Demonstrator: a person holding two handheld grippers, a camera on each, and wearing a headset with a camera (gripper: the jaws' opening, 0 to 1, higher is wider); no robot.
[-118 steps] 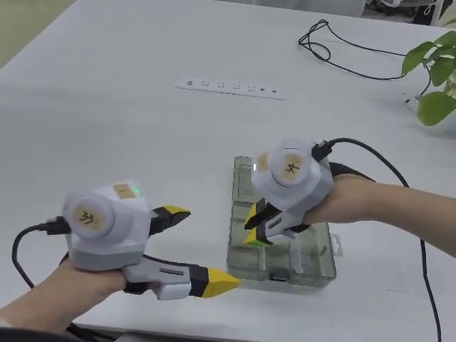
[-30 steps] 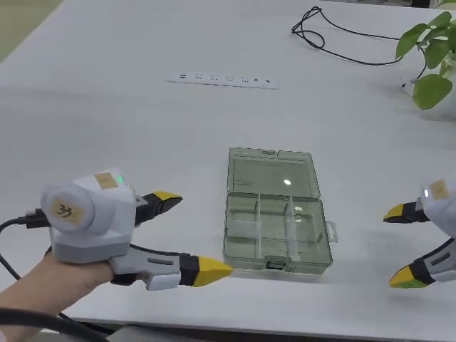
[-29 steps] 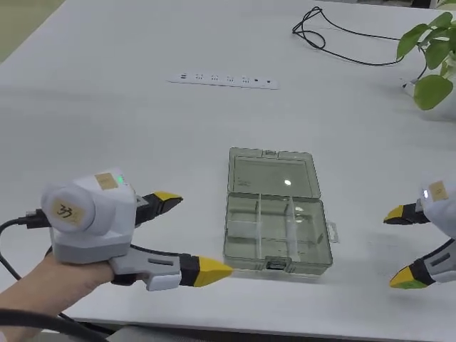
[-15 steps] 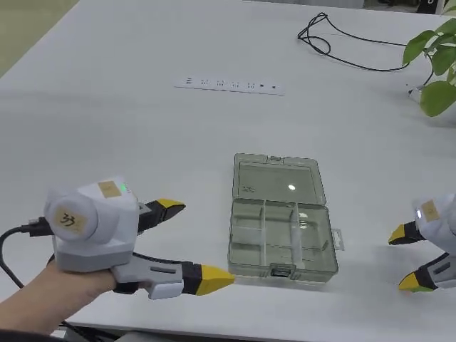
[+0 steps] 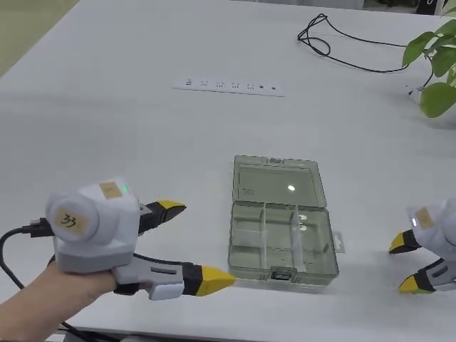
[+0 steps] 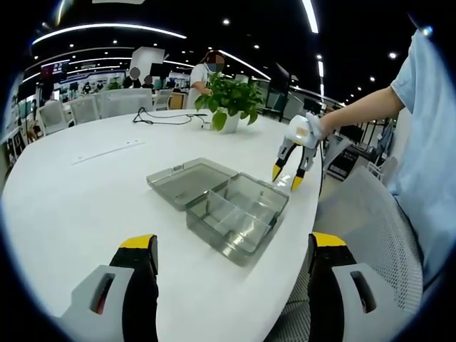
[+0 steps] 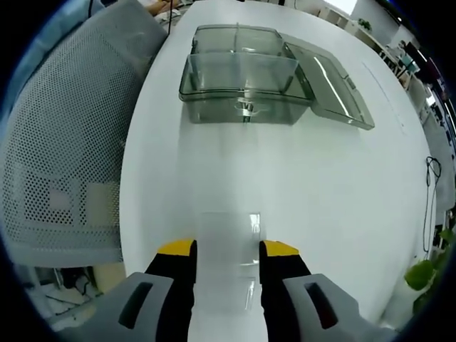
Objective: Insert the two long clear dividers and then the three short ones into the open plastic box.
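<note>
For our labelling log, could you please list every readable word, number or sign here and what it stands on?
"33", handwritten: round sticker on the left tongs.
Small sticker on the right tongs: too blurred to read.
Power strip markings: too small to read.
Mark on the box lid: too small to read.
</note>
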